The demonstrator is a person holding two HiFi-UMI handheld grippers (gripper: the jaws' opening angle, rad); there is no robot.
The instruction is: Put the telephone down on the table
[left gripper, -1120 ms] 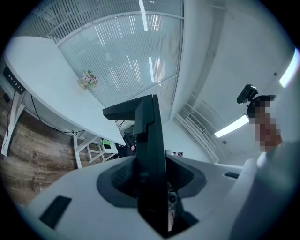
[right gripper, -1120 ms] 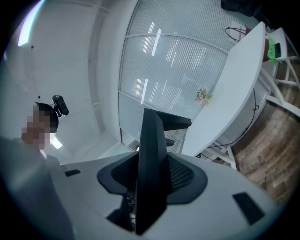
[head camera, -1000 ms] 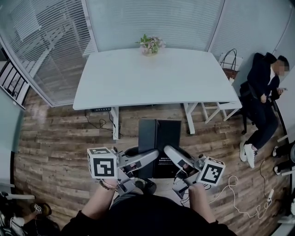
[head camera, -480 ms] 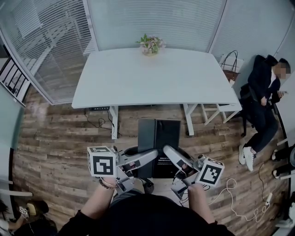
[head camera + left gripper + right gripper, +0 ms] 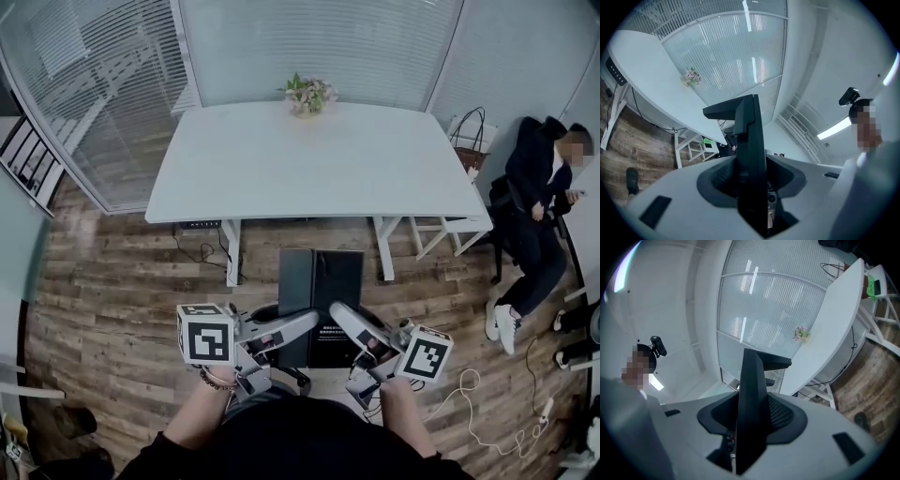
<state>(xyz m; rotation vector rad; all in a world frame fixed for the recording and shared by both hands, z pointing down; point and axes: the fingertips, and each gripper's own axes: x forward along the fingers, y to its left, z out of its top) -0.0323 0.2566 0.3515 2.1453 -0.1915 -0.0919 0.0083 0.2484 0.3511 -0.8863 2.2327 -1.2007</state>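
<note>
The telephone (image 5: 320, 281) is a flat black slab held upright above the wooden floor, short of the white table (image 5: 309, 159). My left gripper (image 5: 306, 324) clamps its near left part and my right gripper (image 5: 341, 315) its near right part. In the left gripper view the slab (image 5: 750, 140) stands edge-on between the two grey jaws, which press on it. The right gripper view shows the same: the black edge (image 5: 751, 390) is pinched between the jaws. The table (image 5: 642, 70) (image 5: 839, 319) lies beyond it in both gripper views.
A small pot of flowers (image 5: 307, 94) stands at the table's far edge. A person (image 5: 539, 187) sits at the right beside a white stool (image 5: 450, 220) and a bag (image 5: 466, 131). Cables (image 5: 473, 398) trail on the floor at the lower right. Glass walls with blinds stand left and behind.
Both grippers and the telephone keep their place. Only the head view has shifted slightly.
</note>
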